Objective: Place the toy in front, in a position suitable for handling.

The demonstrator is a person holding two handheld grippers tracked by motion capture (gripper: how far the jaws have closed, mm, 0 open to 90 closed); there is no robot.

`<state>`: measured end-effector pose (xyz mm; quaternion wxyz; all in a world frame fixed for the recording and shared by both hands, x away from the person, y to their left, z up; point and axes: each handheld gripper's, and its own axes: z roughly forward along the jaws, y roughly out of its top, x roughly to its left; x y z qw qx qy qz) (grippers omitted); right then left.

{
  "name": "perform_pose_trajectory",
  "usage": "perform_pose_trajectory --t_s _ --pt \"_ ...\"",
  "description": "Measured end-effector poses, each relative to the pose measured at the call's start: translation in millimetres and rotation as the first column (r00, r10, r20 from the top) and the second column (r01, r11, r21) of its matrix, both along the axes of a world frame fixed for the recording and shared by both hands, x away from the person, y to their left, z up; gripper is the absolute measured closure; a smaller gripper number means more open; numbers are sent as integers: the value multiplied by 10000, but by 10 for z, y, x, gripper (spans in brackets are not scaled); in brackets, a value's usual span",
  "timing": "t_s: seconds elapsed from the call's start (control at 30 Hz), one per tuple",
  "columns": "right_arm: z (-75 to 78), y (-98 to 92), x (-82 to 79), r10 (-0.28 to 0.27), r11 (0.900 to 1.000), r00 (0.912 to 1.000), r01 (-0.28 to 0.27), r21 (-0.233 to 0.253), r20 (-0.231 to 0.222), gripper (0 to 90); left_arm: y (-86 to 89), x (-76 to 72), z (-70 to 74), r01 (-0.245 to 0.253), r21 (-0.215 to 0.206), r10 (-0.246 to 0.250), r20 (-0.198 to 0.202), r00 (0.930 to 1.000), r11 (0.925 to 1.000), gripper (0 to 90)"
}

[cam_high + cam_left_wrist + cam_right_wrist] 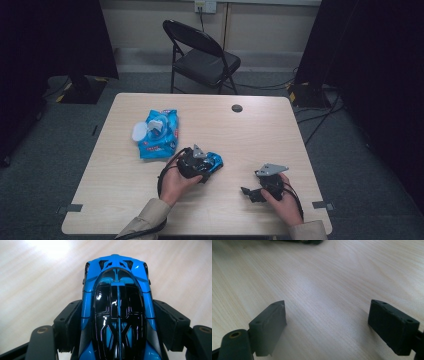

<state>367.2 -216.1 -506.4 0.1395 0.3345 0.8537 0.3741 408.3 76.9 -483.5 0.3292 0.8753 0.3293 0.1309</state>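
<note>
A blue and black toy car [117, 290] sits between the two black jaws of my left gripper [117, 325], which press on its sides. In the high view the toy car [216, 160] pokes out to the right of the left gripper [207, 165], just above the wooden table [260, 135] near its middle. My right gripper [248, 192] rests low over the table at the front right and points left. Its fingers [270, 322] stand wide apart with bare wood between them.
A blue pack of wipes [159, 134] with its white lid open lies left of centre, behind the left gripper. A dark grommet [237, 108] marks the table's far side. A black folding chair [202, 55] stands beyond the table, with cables on the floor.
</note>
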Motion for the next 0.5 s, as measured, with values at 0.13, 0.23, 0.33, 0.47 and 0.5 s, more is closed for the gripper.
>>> perform_pose_trajectory --t_s 0.13,0.23,0.33,0.47,0.5 --pt "1 0 -1 -7 10000 10000 7 -15 -4 142 39 -100 -8 -61 71 60 110 9999 10000 278" --pt "0 1 -1 -14 10000 10000 14 -8 5 142 102 -158 2 -81 119 81 21 10000 9999 277" --pt "1 0 0 -6 10000 10000 6 -11 -2 142 140 -191 -18 -112 125 113 -77 9999 9999 277" --pt "1 0 -1 -8 10000 10000 8 -9 -4 141 162 -210 -45 -135 150 137 -135 9998 9998 276" --pt "0 0 0 -5 10000 10000 5 -11 -1 141 162 -215 -41 -156 198 159 -148 9998 9997 276"
